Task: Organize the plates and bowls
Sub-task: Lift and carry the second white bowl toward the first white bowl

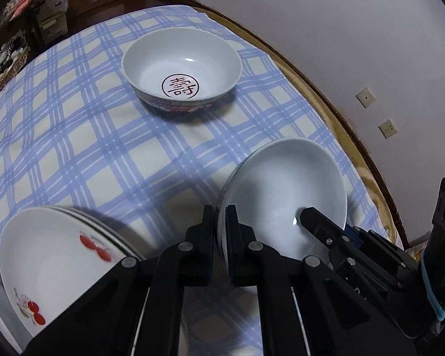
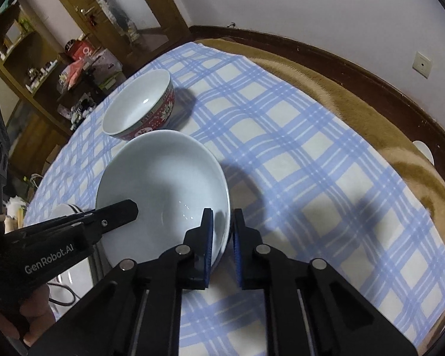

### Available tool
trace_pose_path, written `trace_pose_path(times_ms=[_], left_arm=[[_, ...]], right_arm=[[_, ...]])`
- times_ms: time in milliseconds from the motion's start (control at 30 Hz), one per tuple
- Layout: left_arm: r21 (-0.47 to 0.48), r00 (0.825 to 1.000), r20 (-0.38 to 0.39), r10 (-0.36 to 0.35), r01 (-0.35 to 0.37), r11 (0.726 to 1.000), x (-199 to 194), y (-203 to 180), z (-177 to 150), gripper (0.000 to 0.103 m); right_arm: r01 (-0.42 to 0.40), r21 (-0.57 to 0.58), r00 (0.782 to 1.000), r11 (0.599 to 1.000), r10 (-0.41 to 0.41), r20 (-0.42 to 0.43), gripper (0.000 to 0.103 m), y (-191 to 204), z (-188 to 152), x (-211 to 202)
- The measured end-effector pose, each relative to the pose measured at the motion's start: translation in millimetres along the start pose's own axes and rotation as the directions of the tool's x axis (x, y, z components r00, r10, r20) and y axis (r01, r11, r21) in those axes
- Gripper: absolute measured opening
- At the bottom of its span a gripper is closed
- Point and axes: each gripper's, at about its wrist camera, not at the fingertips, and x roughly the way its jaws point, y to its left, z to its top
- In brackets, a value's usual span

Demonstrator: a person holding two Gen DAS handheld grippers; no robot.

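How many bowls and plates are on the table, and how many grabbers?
Bowls: 2, the red bowl and the plain bowl
Plate stacks: 1, the cherry plates; number in the stack unclear
Grabbers: 2, left and right
Total: 5

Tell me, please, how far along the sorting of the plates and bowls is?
Partly done: cherry-patterned plates already sit stacked at the near left. In hand: both the left hand-held gripper and the right hand-held gripper are clamped on opposite rims of the plain white bowl, tilted above the checked tablecloth. Left: setting it down, and the red-patterned bowl standing alone farther back.
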Motion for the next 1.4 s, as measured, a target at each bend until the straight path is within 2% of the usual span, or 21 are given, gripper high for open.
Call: trace_pose_path(times_ms=[200,400,1000,1400], left_arm=[[0.011,1.0,0.024,0.007,-0.008,1.0,-17.5,-7.1,-5.1,0.008],[-0.012,0.999,0.044,0.021,-0.02,1.0,-37.8,-3.0,-9.6,0.008],[-0.091,0.993,0.092,0.073,-0.064,0.994,-97.4,42.3,-40.1,0.008],[-0.183,0.98,0.131,0.149,-0.124,0.975,-152.8,88.0,-72.9,0.008]], right_arm=[[-0.011,-0.001,0.999,1.0,0.011,0.053,0.012,2.7,-1.9,-20.7],[-0.04,-0.025,0.997,0.999,0.042,0.068,0.012,14.8,-5.6,-32.6],[-0.141,-0.135,0.986,0.981,0.151,0.065,0.013,71.9,-26.6,-51.8],[-0.185,-0.259,0.976,0.948,0.208,0.066,0.012,143.2,-45.2,-69.3]])
